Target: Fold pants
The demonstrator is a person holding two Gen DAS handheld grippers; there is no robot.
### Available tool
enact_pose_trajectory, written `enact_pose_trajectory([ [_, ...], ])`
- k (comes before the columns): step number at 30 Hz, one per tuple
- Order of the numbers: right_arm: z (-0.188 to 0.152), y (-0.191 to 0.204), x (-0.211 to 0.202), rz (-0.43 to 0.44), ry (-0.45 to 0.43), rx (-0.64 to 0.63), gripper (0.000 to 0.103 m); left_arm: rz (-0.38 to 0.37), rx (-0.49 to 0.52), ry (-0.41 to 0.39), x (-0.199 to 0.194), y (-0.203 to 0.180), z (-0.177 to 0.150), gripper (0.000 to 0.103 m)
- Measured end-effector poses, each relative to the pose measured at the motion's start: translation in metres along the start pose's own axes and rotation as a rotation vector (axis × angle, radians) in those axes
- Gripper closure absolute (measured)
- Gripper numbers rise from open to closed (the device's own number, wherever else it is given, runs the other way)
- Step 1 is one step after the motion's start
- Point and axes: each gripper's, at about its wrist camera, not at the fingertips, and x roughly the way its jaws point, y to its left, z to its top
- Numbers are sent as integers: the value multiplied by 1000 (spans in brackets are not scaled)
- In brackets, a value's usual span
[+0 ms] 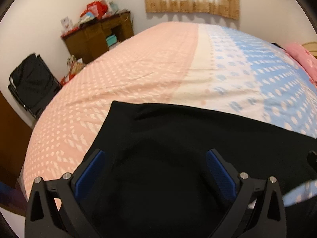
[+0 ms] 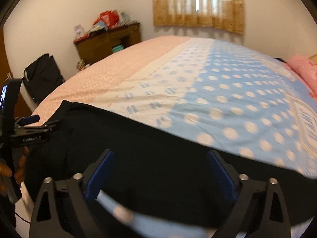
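Beyond the left gripper [image 1: 156, 154], the black pants [image 1: 178, 148] lie spread flat on the bed [image 1: 138, 69], their far edge running across the pink-and-blue sheet and one corner lying up and to the left of the blue fingertips [image 1: 100, 154]. Its jaws stand wide apart with nothing pressed between the pads; only dark cloth shows under them, so it grips nothing. Further left, past the bed's edge, a black folding chair [image 1: 33, 81] and a cluttered wooden desk [image 1: 99, 33] stand against the wall.

Ahead of the right gripper [image 2: 159, 154], the same pants [image 2: 158, 158] fill the lower view, and its jaws also stand well open, empty. At its left side the other gripper's body [image 2: 29, 130] shows, held by a hand [image 2: 17, 170].

Both views are smeared, which suggests quick travel. The risk, as I judge it, is that a fast approach over black cloth makes edges and layers hard to read: a jaw may pinch only one layer, or catch the bedsheet along with the pants, and drag the fold askew. Uneven grabs by the two grippers would leave the fold crooked.
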Motion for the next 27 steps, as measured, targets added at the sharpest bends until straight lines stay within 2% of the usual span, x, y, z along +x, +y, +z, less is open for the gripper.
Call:
enact_pose_trajectory([
  [5,24,0,57,85,90,-21,14,-8,-33,40,28,4,6,0],
  [9,32,11,94,79,152,-110,14,-25,-55,76,46,5,6,0],
  [10,30,11,100,83,173,-122,17,-25,-60,82,50,5,5,0],
  [11,28,12,105,92,195,-133,31,-23,-64,86,53,8,6,0],
  [12,24,13,111,105,221,-144,34,-14,-63,88,56,8,5,0],
  [13,21,14,111,101,208,-163,37,-3,-56,84,58,8,4,0],
  [14,21,15,110,106,194,-176,48,3,-48,77,58,8,4,0],
  [15,20,17,108,126,195,-190,53,5,-36,72,58,6,4,0],
  [17,20,21,104,143,199,-205,88,-7,-39,69,57,8,5,0],
  [20,22,30,95,104,184,-238,96,-43,-63,70,49,19,4,0],
  [24,19,48,54,81,84,-291,97,-61,-91,55,29,39,-2,0],
  [27,4,66,14,73,2,-343,97,-77,-105,27,10,55,-6,0],
])
